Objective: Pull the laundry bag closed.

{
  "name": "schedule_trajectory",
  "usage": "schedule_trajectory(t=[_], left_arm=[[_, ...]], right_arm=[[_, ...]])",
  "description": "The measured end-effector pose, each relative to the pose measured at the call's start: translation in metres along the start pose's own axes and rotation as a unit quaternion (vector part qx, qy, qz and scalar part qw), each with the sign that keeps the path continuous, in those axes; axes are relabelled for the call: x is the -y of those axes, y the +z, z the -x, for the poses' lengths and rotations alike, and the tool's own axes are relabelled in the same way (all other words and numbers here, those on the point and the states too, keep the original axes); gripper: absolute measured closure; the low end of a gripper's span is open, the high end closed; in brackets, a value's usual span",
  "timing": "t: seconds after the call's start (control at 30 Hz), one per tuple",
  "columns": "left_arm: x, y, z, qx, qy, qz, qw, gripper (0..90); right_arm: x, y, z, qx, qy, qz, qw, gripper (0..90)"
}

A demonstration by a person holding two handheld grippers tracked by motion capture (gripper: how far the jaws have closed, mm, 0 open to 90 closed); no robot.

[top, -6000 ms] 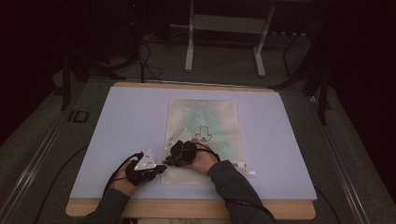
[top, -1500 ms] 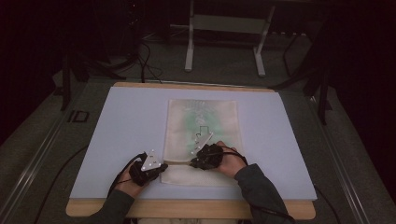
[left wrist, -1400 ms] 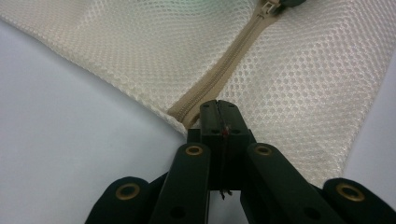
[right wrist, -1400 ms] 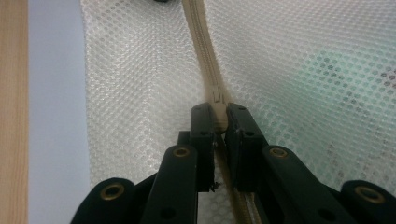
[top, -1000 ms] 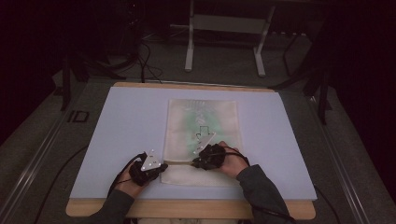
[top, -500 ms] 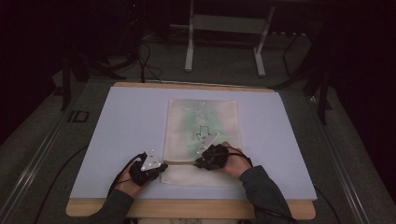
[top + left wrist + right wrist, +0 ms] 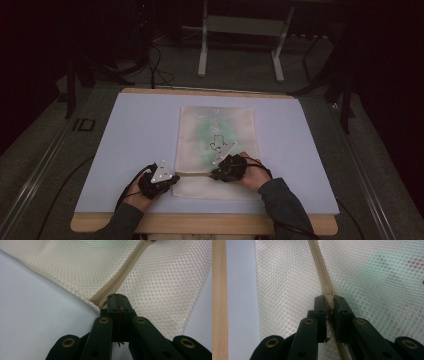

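Flat on the pale blue mat [image 7: 125,145] that covers the desk [image 7: 200,223] lies a cream mesh laundry bag [image 7: 216,130], set a little right of the desk's middle and reaching from near the far edge down toward the near edge. Something green shows faintly through the netting in the bag's middle, too blurred to name. A beige zipper [image 7: 117,281] runs across the bag close to its near end, parallel to the desk's near edge.

At the bag's near-left corner the left tongs [image 7: 172,179] are pressed together on the end of the zipper tape; in the left gripper view their black jaws meet with no gap, right where the tape reaches the bag's edge, the mesh spreading beyond them. A grey three-cornered plate sits on top of this gripper.

Further along the same zipper, nearer the bag's right side, the right tongs [image 7: 216,174] pinch the beige zipper slider [image 7: 328,300]. In the right gripper view the jaws stand on either side of the slider, touching it, with the zipper line running away between them and the desk's bare wooden edge [image 7: 218,300] at that view's left.

Both forearms, in dark sleeves, come in over the desk's near edge.
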State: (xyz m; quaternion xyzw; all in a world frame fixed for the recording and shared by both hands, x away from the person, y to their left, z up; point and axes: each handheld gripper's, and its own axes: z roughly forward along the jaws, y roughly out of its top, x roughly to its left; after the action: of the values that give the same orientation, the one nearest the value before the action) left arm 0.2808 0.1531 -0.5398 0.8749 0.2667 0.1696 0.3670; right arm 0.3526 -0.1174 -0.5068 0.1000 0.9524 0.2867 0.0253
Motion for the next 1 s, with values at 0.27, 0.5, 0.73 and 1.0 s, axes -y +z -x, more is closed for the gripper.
schedule_trajectory(t=[0.27, 0.5, 0.73, 1.0], left_arm=[[0.0, 0.0, 0.0, 0.001, -0.002, 0.001, 1.0, 89.5], [0.0, 0.0, 0.0, 0.001, -0.004, 0.002, 1.0, 89.5], [0.0, 0.0, 0.0, 0.001, -0.003, 0.001, 1.0, 89.5], [0.0, 0.0, 0.0, 0.001, -0.004, 0.001, 1.0, 89.4]], right_arm=[[0.005, -0.004, 0.002, 0.002, 0.005, 0.004, 1.0, 82.0], [0.007, -0.007, 0.003, 0.004, 0.007, 0.003, 1.0, 82.1], [0.011, -0.011, 0.005, 0.004, 0.01, 0.005, 0.9999, 82.0], [0.012, -0.011, 0.005, 0.005, 0.011, 0.006, 0.9999, 82.0]])
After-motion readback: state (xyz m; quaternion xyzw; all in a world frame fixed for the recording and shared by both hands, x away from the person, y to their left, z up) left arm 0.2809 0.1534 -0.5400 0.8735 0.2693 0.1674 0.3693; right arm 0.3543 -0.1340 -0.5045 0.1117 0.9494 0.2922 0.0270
